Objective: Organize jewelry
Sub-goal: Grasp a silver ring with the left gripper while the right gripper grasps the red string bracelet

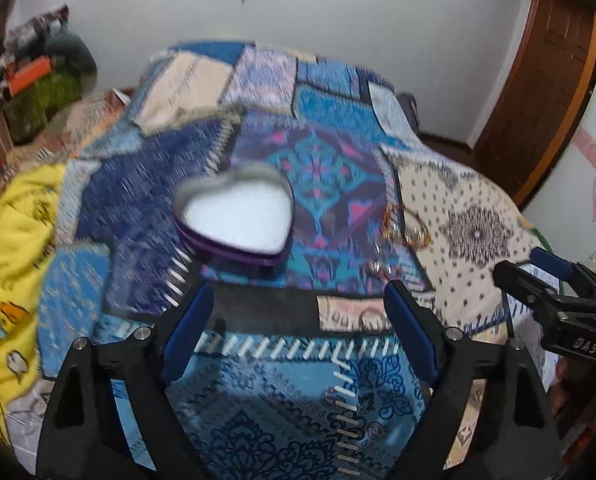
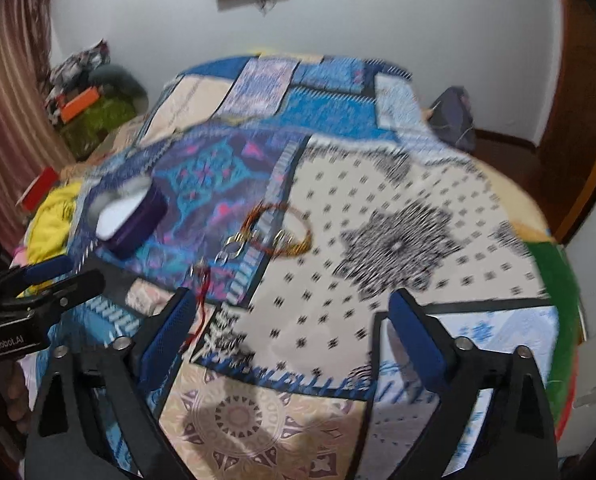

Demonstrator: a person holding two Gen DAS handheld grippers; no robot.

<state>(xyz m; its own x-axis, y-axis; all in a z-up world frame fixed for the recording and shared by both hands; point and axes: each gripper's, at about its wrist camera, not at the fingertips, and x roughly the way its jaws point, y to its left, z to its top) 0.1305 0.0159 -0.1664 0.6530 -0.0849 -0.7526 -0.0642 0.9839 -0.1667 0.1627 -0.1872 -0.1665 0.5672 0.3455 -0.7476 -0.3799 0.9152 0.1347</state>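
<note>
An open purple heart-shaped box [image 1: 236,220] with a white lining lies on the patchwork bedspread; it also shows in the right wrist view [image 2: 132,218]. Orange bangles [image 1: 407,226] and small rings lie to its right, also in the right wrist view [image 2: 282,232]. A red thread piece [image 2: 202,300] lies by the right gripper's left finger. My left gripper [image 1: 298,328] is open and empty, just short of the box. My right gripper [image 2: 294,340] is open and empty, short of the bangles. Both views are motion-blurred.
The patchwork quilt [image 1: 282,392] covers the bed. A yellow blanket [image 1: 22,240] lies at the left. A cluttered pile [image 1: 46,80] stands by the far wall. A wooden door [image 1: 545,80] is at the right. The right gripper [image 1: 553,300] shows at the left view's edge.
</note>
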